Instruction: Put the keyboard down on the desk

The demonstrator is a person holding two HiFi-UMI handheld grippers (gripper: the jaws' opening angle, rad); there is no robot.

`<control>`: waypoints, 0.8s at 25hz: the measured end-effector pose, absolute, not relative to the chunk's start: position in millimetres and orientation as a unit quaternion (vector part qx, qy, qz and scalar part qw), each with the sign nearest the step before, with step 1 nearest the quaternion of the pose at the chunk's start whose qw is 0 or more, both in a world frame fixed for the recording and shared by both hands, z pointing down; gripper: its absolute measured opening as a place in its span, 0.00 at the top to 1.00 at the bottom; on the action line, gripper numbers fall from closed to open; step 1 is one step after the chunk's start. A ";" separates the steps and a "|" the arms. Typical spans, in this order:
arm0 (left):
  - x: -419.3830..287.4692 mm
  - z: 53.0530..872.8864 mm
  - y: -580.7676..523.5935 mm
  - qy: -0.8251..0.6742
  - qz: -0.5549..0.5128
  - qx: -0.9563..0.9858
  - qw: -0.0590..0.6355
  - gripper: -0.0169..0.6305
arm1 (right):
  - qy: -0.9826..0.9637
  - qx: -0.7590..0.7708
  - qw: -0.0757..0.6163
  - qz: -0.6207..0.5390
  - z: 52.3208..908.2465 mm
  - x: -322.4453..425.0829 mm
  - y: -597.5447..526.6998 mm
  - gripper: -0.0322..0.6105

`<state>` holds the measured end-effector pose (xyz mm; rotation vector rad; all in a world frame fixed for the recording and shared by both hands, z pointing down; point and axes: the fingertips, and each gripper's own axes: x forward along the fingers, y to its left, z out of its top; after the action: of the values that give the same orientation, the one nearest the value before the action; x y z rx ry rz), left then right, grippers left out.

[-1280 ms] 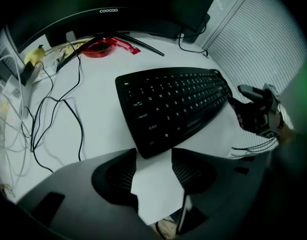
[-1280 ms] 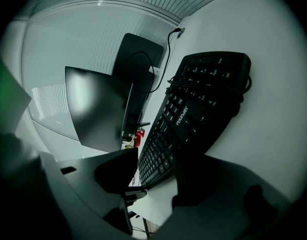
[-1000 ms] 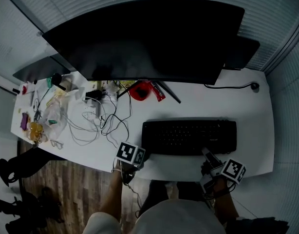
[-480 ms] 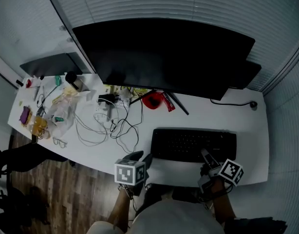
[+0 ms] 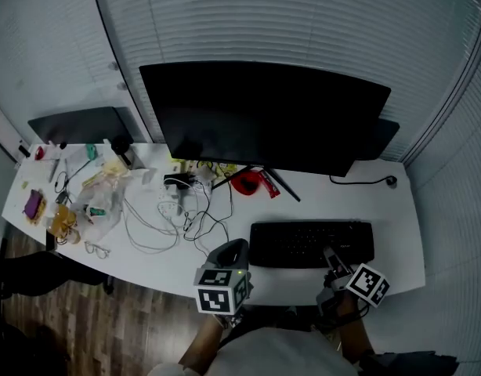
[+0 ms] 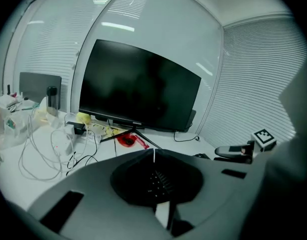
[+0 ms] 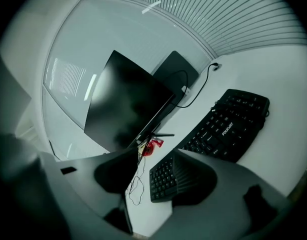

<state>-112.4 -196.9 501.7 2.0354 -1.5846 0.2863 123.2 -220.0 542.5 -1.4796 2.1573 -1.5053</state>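
Jaws of the left gripper (image 6: pixel 154 152) have just been closing and now meet tip to tip, with nothing between them. It hangs at 6 o'clock in the head view, above the near edge of the white desk (image 5: pixel 399 237). Over at 5 o'clock the right gripper (image 7: pixel 156 155) has its jaws apart and grips nothing. At 12 o'clock from it the keyboard (image 5: pixel 311 244) lies flat on the desk: black, long and full-size, with pale lettering on its face. A dark monitor (image 5: pixel 264 116) stands at 12 o'clock beyond, and loose cables (image 5: pixel 154 219) trail at 9 o'clock.
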 end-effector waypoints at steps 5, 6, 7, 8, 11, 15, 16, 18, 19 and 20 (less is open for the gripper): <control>-122.6 499.4 -188.5 -0.568 0.105 0.774 0.260 0.95 | 0.720 -0.540 0.048 -0.433 525.6 119.6 -207.5 0.62; -123.8 501.0 -187.9 -0.563 0.104 0.777 0.261 0.95 | 0.725 -0.551 0.040 -0.411 520.9 118.4 -207.8 0.62; -124.2 502.3 -188.1 -0.558 0.103 0.780 0.262 0.95 | 0.729 -0.563 0.031 -0.388 517.0 117.9 -208.5 0.62; -123.9 503.3 -188.8 -0.553 0.101 0.783 0.264 0.95 | 0.731 -0.575 0.020 -0.368 514.4 117.9 -209.2 0.62; -116.8 500.3 -191.1 -0.537 0.095 0.796 0.263 0.95 | 0.734 -0.610 -0.015 -0.298 500.4 118.7 -211.8 0.62; -101.7 486.0 -192.5 -0.523 0.080 0.813 0.244 0.95 | 0.742 -0.640 -0.048 -0.192 470.0 117.7 -213.5 0.63; -98.2 483.3 -192.6 -0.521 0.075 0.815 0.241 0.95 | 0.744 -0.644 -0.052 -0.170 463.1 116.8 -213.0 0.63; -91.5 479.2 -192.1 -0.519 0.070 0.818 0.237 0.95 | 0.747 -0.648 -0.058 -0.137 453.9 115.2 -210.9 0.64; -88.1 477.9 -191.7 -0.518 0.068 0.819 0.236 0.95 | 0.747 -0.650 -0.060 -0.125 451.2 115.3 -210.0 0.65; -85.0 477.0 -191.4 -0.518 0.068 0.820 0.235 0.95 | 0.747 -0.652 -0.061 -0.116 449.0 116.1 -209.2 0.67</control>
<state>-85.0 -191.4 477.0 2.2490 -1.4221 0.1871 116.1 -209.2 449.0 -2.1313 2.4437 -0.3783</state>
